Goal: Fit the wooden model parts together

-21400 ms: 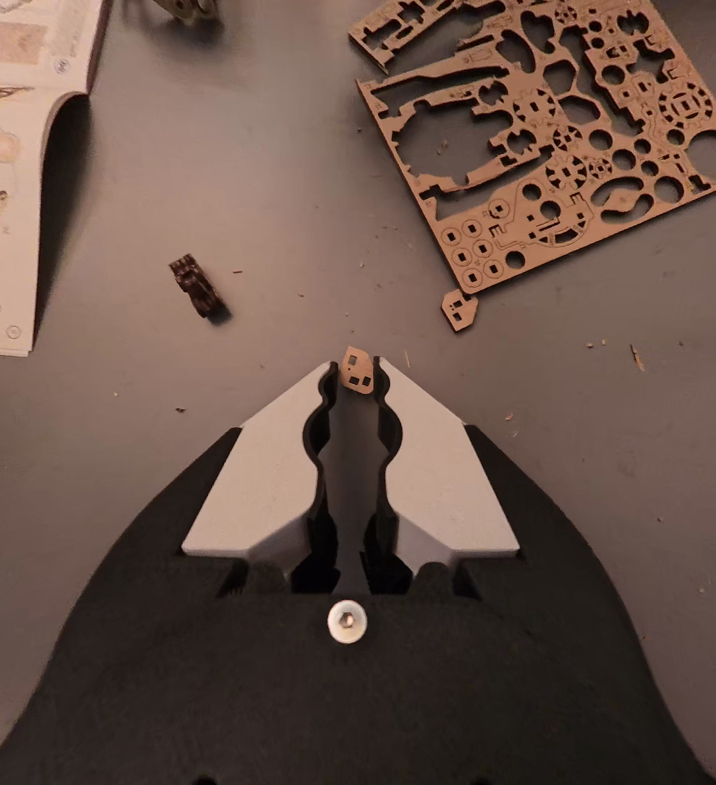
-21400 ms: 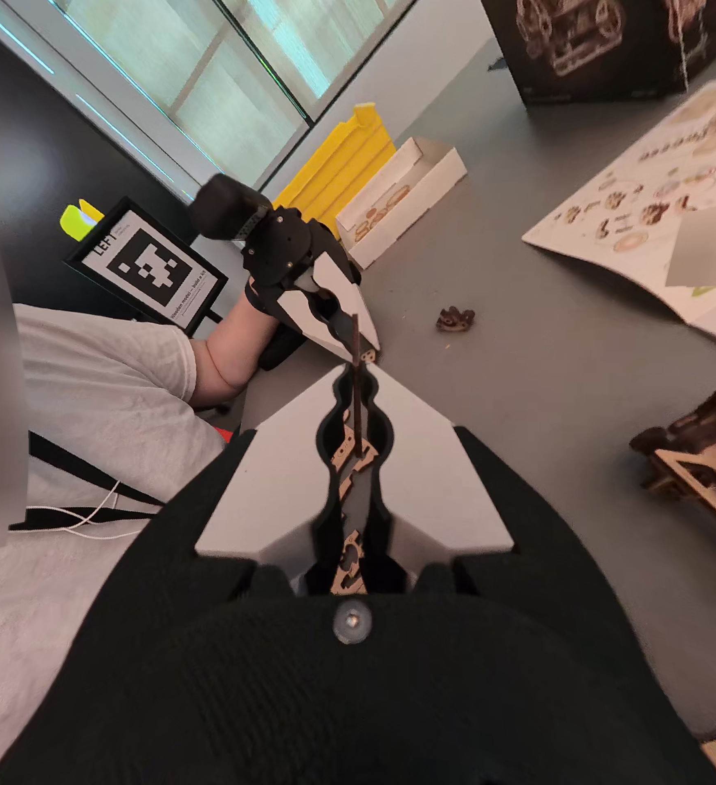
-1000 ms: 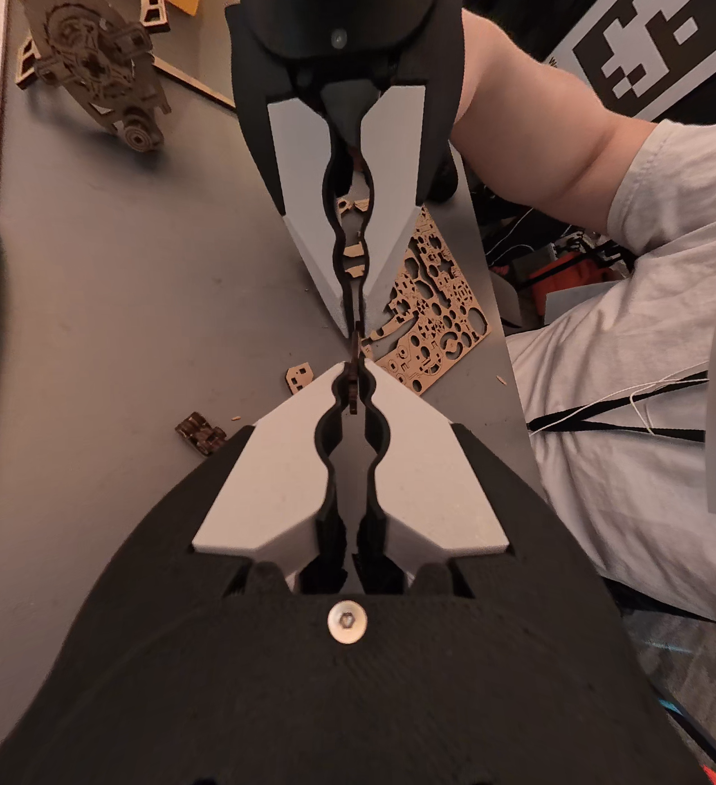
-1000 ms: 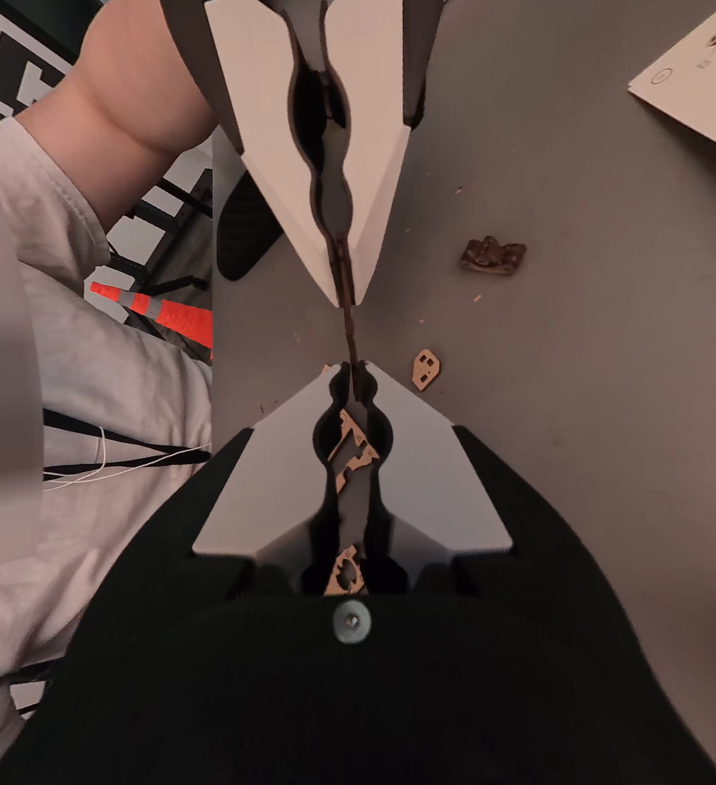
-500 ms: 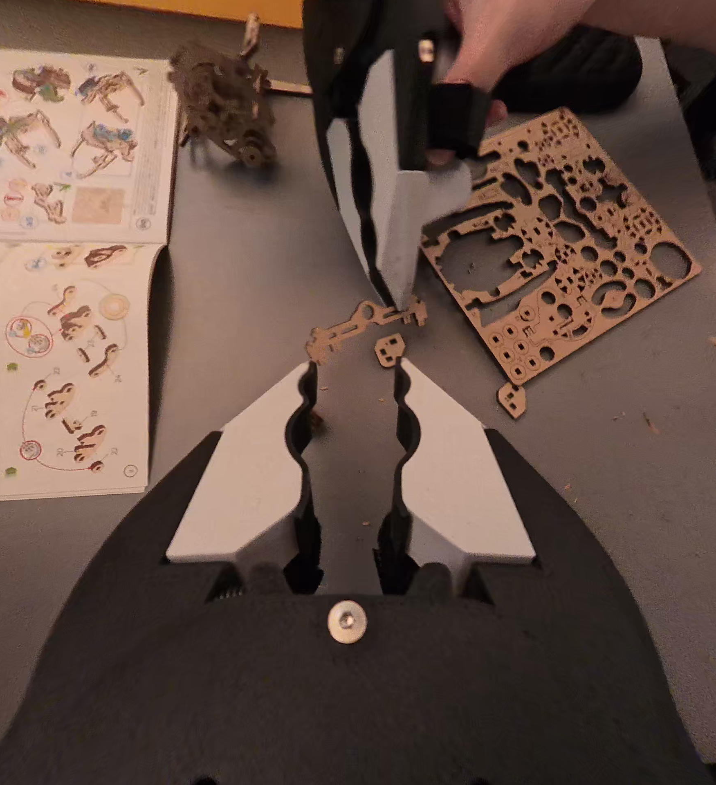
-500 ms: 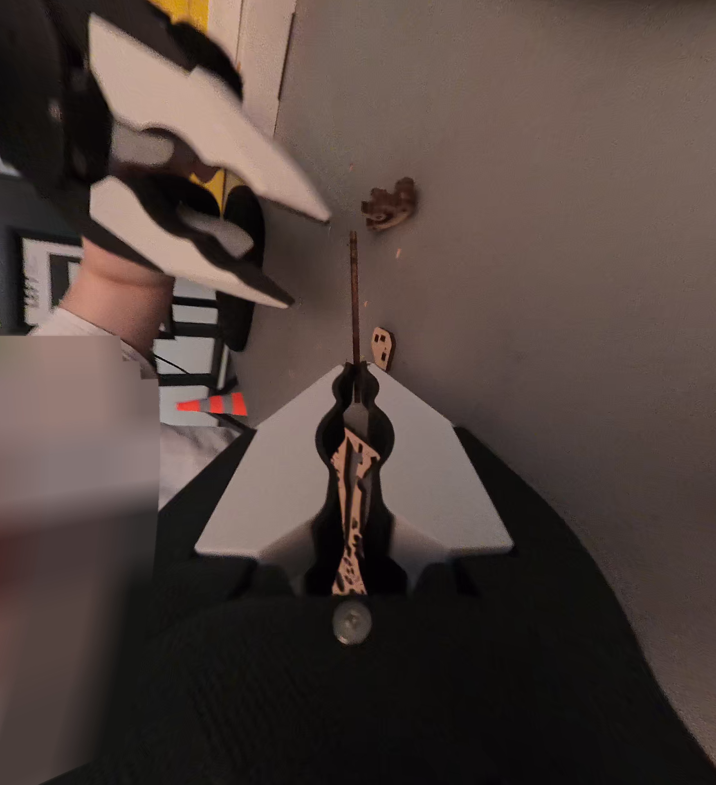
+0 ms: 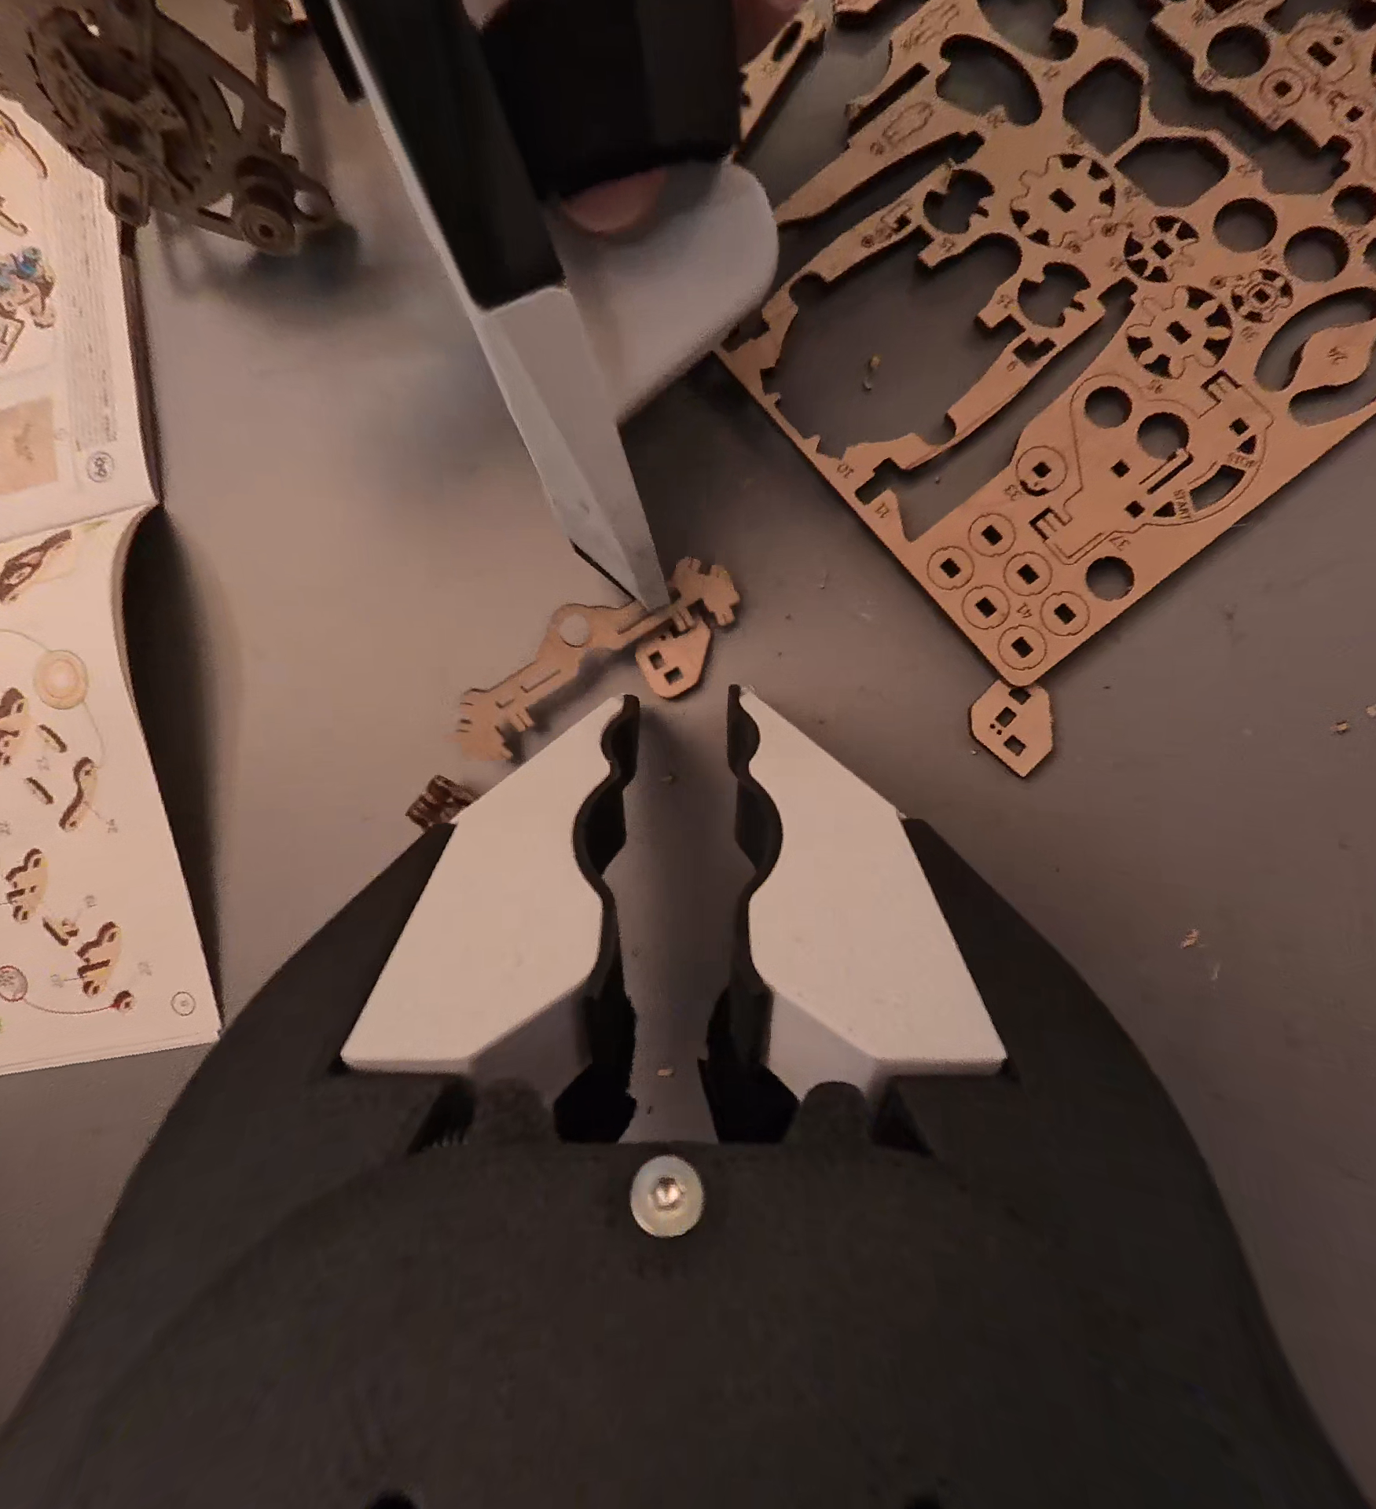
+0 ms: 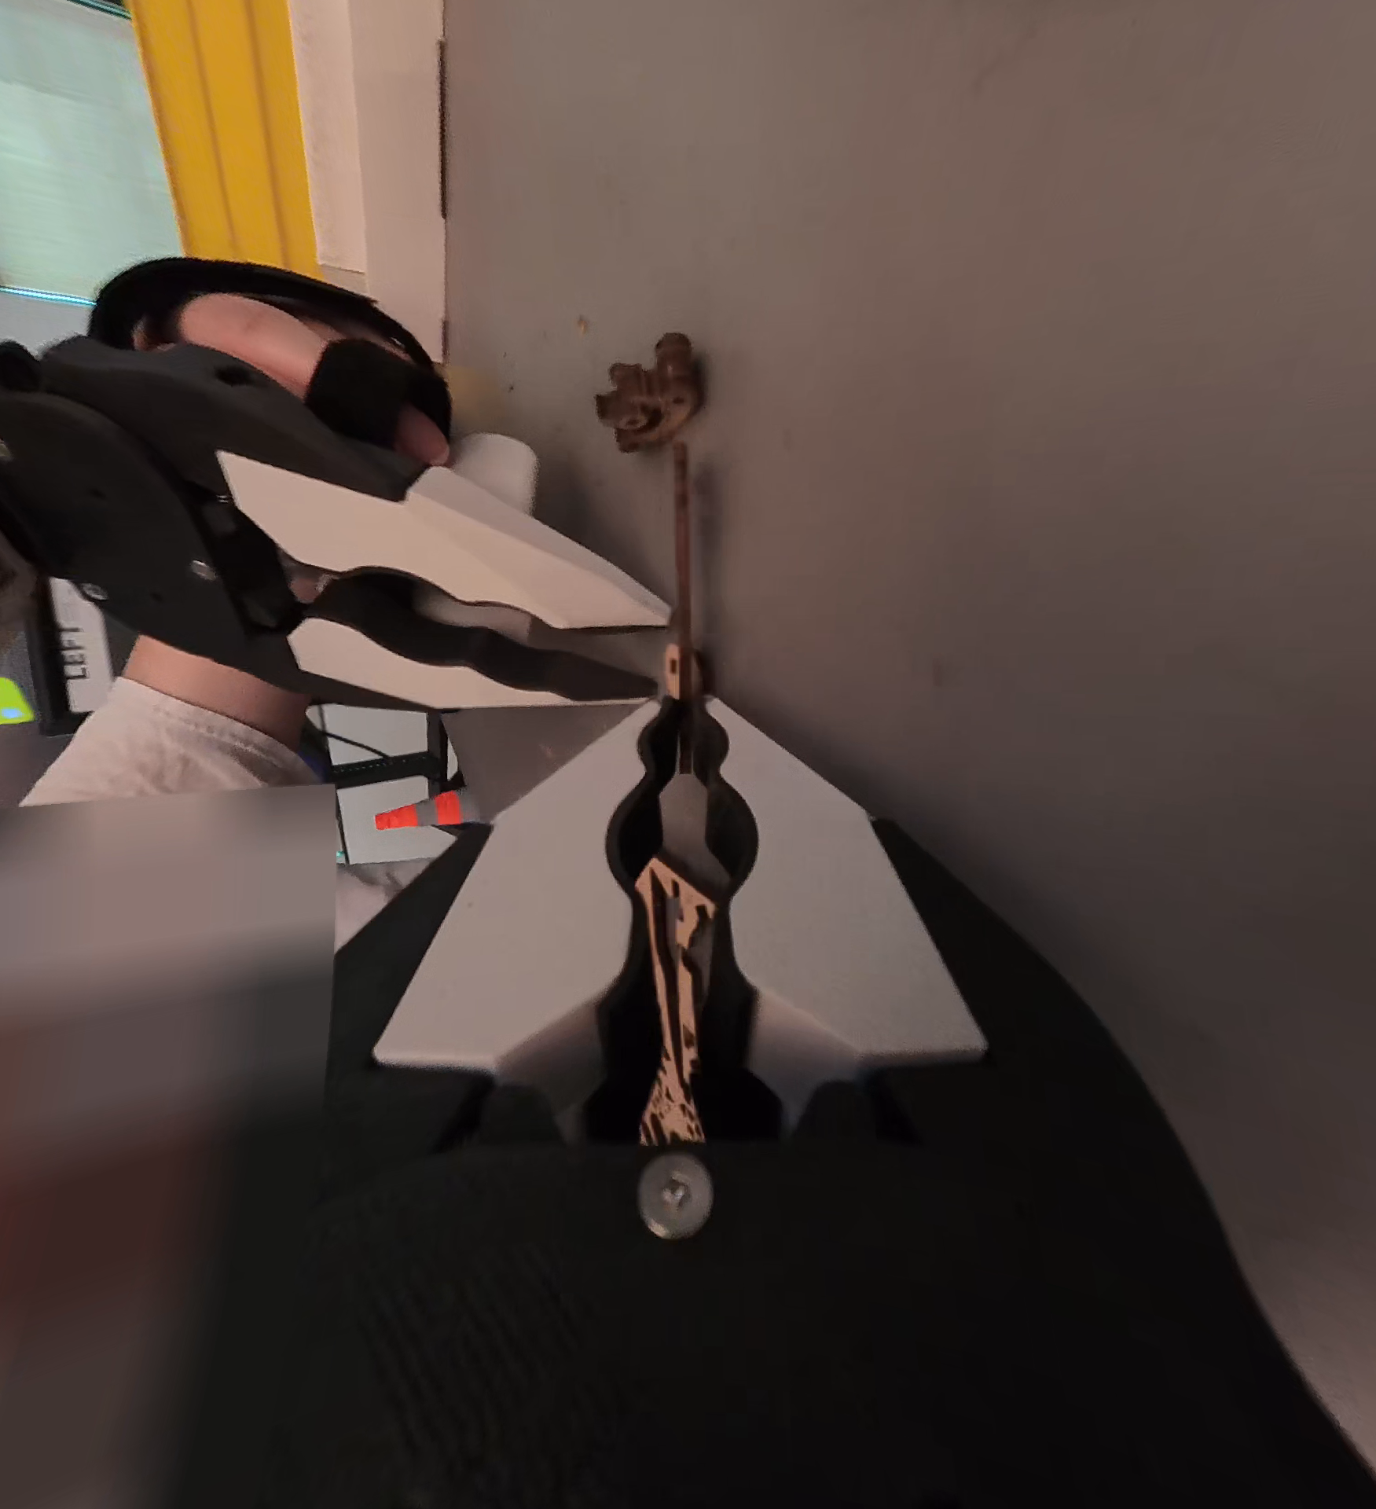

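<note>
Long flat pale plywood strip with toothed ends and round hole [image 7: 599,653]: laser-cut, dark scorched edges, low over grey matte worktop [image 7: 341,457], pinched near one end by right hand-held gripper [image 7: 642,600], tips clamped on it. Left hand-held gripper [image 7: 683,706] parted, empty, just short of small shield-shaped plywood piece with two square holes [image 7: 672,663]. Perforated plywood sheet [image 7: 1117,327] alongside.

Open instruction booklet [image 7: 31,571] on the grey table [image 7: 1158,898].
</note>
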### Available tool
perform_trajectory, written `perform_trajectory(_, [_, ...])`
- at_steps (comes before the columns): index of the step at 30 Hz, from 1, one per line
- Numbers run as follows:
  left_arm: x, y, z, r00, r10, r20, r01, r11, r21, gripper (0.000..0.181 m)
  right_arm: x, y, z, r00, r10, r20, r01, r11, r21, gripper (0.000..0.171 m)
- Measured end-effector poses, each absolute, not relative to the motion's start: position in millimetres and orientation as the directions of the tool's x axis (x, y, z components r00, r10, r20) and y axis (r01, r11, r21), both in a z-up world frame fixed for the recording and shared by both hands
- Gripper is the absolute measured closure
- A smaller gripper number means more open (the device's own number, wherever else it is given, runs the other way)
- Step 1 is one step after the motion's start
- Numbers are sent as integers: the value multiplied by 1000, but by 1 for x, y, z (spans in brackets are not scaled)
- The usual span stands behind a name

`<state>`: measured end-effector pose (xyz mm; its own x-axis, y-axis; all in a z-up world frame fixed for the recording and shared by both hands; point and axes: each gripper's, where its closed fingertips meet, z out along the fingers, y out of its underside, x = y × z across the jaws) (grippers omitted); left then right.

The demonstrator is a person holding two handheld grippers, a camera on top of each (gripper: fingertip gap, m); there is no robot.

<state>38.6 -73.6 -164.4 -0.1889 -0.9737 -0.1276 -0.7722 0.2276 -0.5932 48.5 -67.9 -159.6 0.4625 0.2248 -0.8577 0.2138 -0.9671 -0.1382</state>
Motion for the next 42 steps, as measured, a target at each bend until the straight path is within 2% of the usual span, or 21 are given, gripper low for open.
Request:
perform_trajectory(6, [39, -74, -166, -206, -973, -105, -786, 229, -575, 167, 47, -66, -159, 470, 217, -856, 212, -969, -130, 170])
perform_trajectory(11, [40, -75, -166, -229, -966, -118, -791, 255, -556, 178, 47, -64, -159, 471, 211, -856, 209, -970, -124, 170])
perform_trajectory(16, [40, -74, -166, -224, -968, -116, -793, 250, -555, 177, 48, -66, -159, 466, 217, -858, 221, -967, -125, 170])
perform_trajectory(28, [42, -76, -166, -183, -982, -38, -822, 174, -543, 158, 49, -66, -155, 447, 286, -848, 315, -937, -150, 170])
perform_trajectory(42, [43, -74, -166, -182, -982, -49, -845, 181, -504, 163, 45, -65, -156, 432, 308, -848, 368, -918, -146, 170])
